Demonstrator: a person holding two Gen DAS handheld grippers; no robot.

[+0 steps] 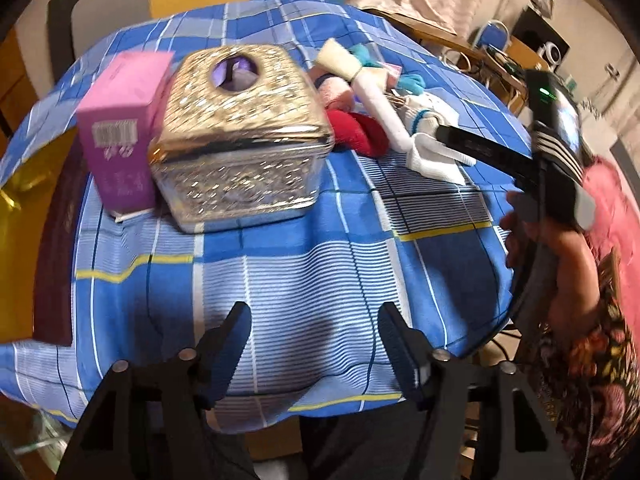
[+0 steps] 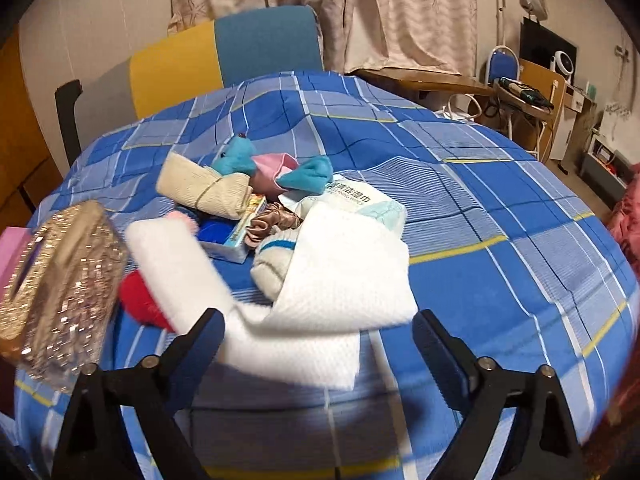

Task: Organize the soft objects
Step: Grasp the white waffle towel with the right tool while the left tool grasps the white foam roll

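A pile of soft things lies on the blue checked tablecloth point(image 2: 460, 240): a white cloth point(image 2: 320, 300) in front, a white sock with blue stripes point(image 2: 272, 264), a red fuzzy item point(image 2: 140, 292), a cream rolled cloth point(image 2: 200, 188), a teal and pink plush point(image 2: 276, 170) and a brown scrunchie point(image 2: 272, 222). My right gripper point(image 2: 320, 340) is open, its fingers on either side of the white cloth's near edge. In the left wrist view the right gripper point(image 1: 460, 140) reaches into the pile over the white cloth point(image 1: 384, 112). My left gripper point(image 1: 314, 340) is open and empty above bare tablecloth.
A gold tissue box point(image 1: 240, 136) and a pink carton point(image 1: 124, 128) stand left of the pile. A wet-wipes pack point(image 2: 360, 200) and a small open box point(image 2: 232, 236) lie in the pile. A dark red book point(image 1: 56, 240) lies at the left edge. A chair point(image 2: 224, 60) stands behind the table.
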